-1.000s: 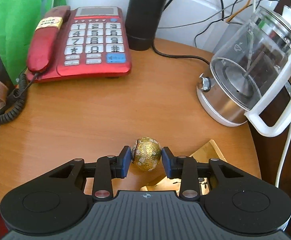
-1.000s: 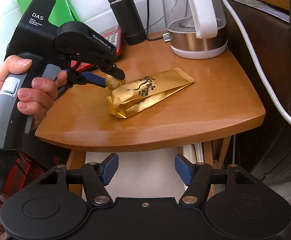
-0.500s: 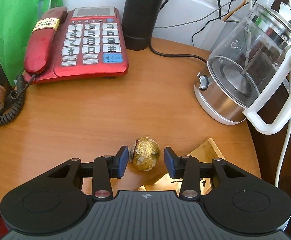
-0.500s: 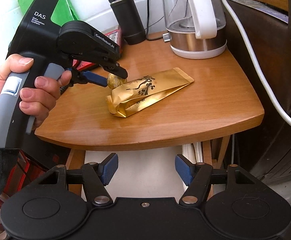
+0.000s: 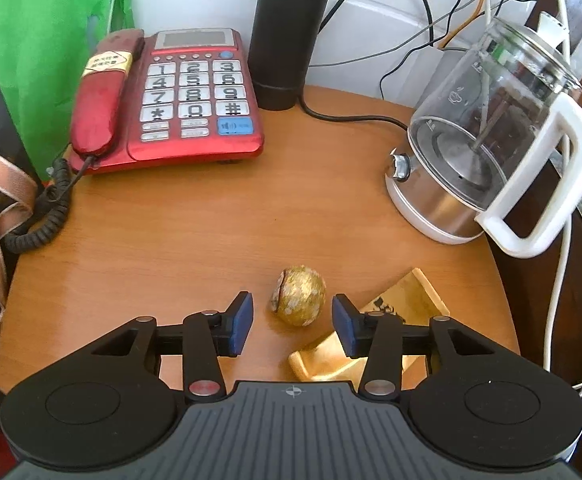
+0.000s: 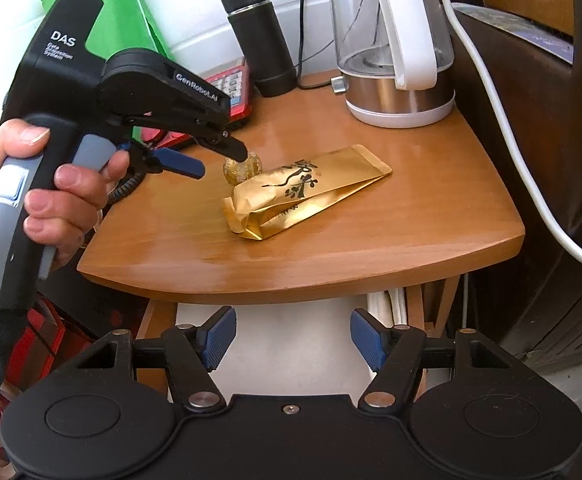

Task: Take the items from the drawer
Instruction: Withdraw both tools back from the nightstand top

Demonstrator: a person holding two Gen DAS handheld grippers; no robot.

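Note:
A gold foil ball (image 5: 299, 301) rests on the wooden tabletop (image 5: 171, 240), between the blue pads of my open left gripper (image 5: 293, 322) without touching them. It also shows in the right wrist view (image 6: 247, 168), partly behind the left gripper's finger. A gold tea pouch (image 6: 303, 196) with black writing lies just right of the ball; its end shows in the left wrist view (image 5: 403, 304). My right gripper (image 6: 293, 340) is open and empty, held below the table's front edge, over the open white drawer (image 6: 291, 332).
A red telephone (image 5: 179, 100) with coiled cord sits at the back left. A black flask (image 5: 287, 36) stands behind it. A glass kettle (image 5: 487, 160) with white handle stands at the right. Cables hang at the back and right. A green bag (image 5: 51, 40) is far left.
My left gripper opened and let go of the gold foil ball, which now sits on the table. The gripper drew back slightly. My right gripper stayed still.

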